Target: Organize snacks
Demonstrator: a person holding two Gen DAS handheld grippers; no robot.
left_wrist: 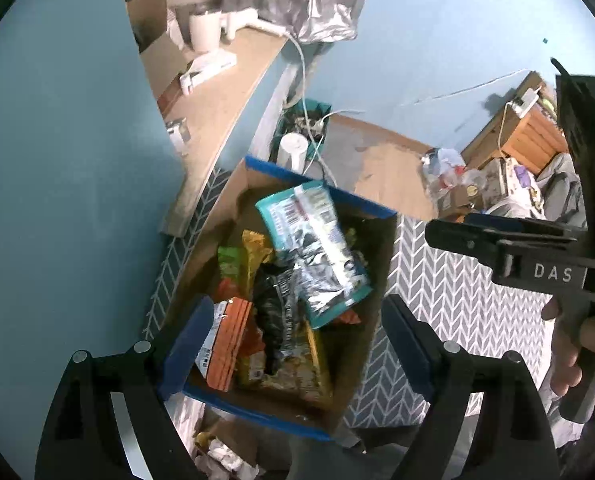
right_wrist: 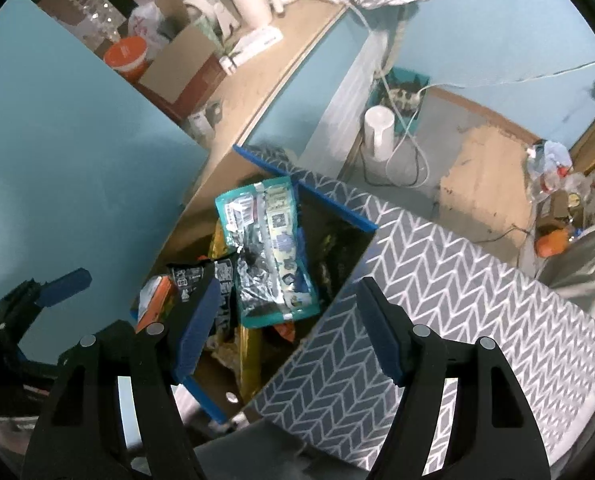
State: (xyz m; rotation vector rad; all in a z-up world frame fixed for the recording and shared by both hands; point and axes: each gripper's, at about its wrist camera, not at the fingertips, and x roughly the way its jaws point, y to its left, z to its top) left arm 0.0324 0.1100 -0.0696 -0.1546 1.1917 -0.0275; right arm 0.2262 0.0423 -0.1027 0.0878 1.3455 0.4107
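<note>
A cardboard box (left_wrist: pixel 371 344) with blue-taped edges sits below me, holding several snack packs. A teal pack (left_wrist: pixel 313 248) lies on top, over a black pack (left_wrist: pixel 277 312), an orange pack (left_wrist: pixel 227 340) and a yellow pack (left_wrist: pixel 297 380). My left gripper (left_wrist: pixel 299 302) hangs open above the box with nothing between its blue pads. In the right wrist view the teal pack (right_wrist: pixel 265 252) lies in the same box (right_wrist: pixel 201 192), and my right gripper (right_wrist: pixel 289 283) stands open above it, empty. One finger (left_wrist: pixel 457 234) of the right gripper shows at the right edge of the left wrist view.
The box stands beside a grey herringbone-patterned surface (right_wrist: pixel 437 280) and against a light blue panel (left_wrist: pixel 57 160). A wooden shelf (left_wrist: pixel 225 92) with cups and boxes runs behind. A white cylinder (right_wrist: pixel 379 132) and cables stand on the floor. A person's hand (left_wrist: pixel 569 360) holds the right gripper.
</note>
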